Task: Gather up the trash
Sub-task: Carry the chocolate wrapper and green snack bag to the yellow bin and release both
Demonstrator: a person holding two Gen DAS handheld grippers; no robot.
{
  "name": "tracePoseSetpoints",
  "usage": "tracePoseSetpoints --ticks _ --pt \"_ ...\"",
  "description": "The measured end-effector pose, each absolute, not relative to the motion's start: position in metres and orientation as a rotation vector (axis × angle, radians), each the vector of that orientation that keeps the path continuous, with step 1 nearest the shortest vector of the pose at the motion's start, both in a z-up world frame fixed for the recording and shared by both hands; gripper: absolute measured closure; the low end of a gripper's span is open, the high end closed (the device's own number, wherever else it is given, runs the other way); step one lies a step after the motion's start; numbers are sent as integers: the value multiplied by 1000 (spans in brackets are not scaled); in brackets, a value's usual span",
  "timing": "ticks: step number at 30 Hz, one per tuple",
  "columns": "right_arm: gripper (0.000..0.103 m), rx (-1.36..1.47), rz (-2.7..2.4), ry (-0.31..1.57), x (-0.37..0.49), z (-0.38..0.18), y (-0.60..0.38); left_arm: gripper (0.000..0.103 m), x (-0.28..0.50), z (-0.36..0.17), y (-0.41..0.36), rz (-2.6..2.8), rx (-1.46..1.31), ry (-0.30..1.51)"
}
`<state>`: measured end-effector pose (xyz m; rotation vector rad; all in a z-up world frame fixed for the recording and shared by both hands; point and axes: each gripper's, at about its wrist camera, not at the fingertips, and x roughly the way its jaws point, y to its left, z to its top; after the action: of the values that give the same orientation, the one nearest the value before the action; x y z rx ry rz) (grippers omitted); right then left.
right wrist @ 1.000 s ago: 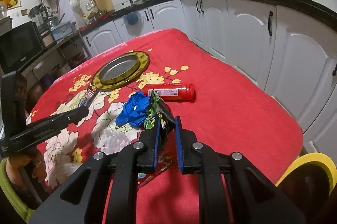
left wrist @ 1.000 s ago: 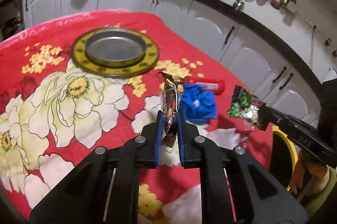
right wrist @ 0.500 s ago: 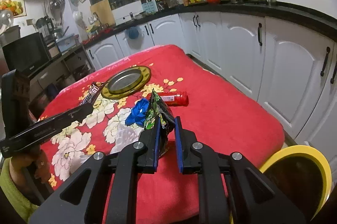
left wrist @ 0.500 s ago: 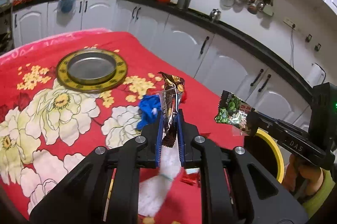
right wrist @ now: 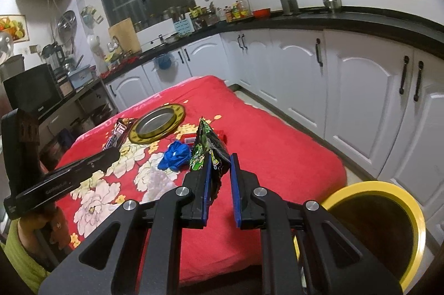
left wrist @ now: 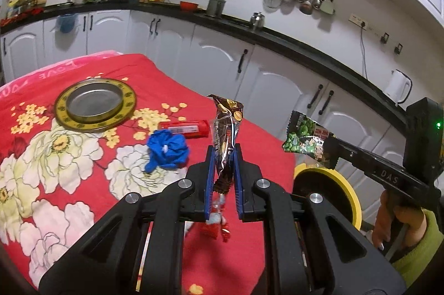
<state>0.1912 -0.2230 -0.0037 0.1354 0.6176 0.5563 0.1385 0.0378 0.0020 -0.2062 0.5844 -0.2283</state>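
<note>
The left gripper [left wrist: 224,170] is raised above the near right part of the red floral cloth-covered table [left wrist: 83,184], its blue-padded jaws clamped on a brown crinkled chocolate wrapper [left wrist: 226,134] that stands upright between them. In the right wrist view this gripper reaches in from the left, angled upward toward the far side.

The right gripper [right wrist: 219,181] hangs past the table's near right edge, level and pointing far-left across the table. A green snack packet [right wrist: 206,149] leans against its left pad; the jaws stand somewhat apart, and whether the right pad touches the packet cannot be told.

A yellow-rimmed dark bin [right wrist: 388,225] stands on the floor just right of the table. On the cloth lie a crumpled blue glove [left wrist: 166,149], a red tube [left wrist: 184,128] just beyond it, and a round metal plate with yellow rim [left wrist: 95,103] farther left.
</note>
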Motion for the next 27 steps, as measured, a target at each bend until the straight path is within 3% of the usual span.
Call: tracePoseSetpoints --ticks 27 --pt "90 162 375 593 165 -14 -308 95 126 -9 -33 -402 -155 615"
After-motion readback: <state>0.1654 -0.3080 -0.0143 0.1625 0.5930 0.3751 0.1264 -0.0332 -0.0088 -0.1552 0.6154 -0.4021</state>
